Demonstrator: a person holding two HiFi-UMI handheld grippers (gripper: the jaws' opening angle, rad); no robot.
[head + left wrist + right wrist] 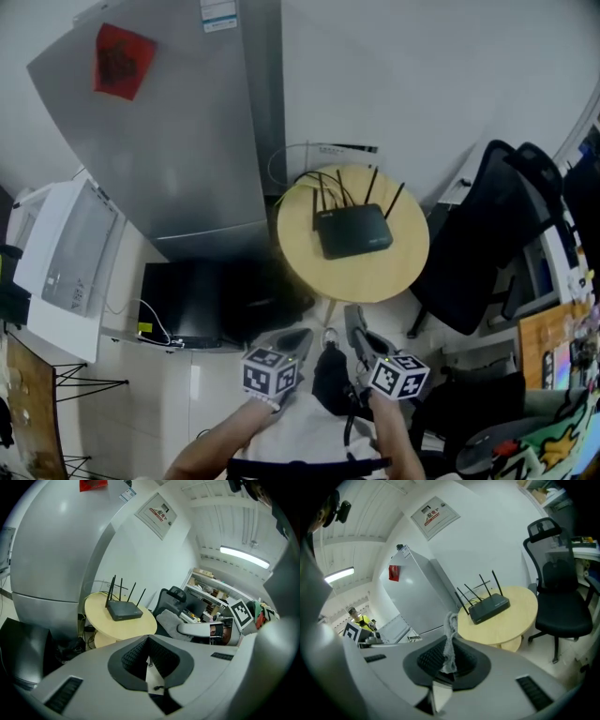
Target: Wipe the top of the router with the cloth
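A black router [353,232] with several upright antennas lies on a round wooden table [397,273]. Both grippers hover low in the head view, short of the table's near edge. My right gripper [449,645] is shut on a grey cloth [450,639], which sticks up from between its jaws. The router [490,607] lies beyond it on the table [513,623]. My left gripper [147,641] is shut with nothing in it. From there, the router [124,611] is ahead to the left, and the cloth [170,620] hangs from the right gripper [206,629]. In the head view my left gripper [292,343] is beside my right gripper [356,328].
A tall grey fridge [178,141] stands left of the table. A black office chair [483,234] sits right of it. A dark box [202,300] lies on the floor at the fridge's foot. Cables [300,164] loop behind the router. A white appliance [61,267] is far left.
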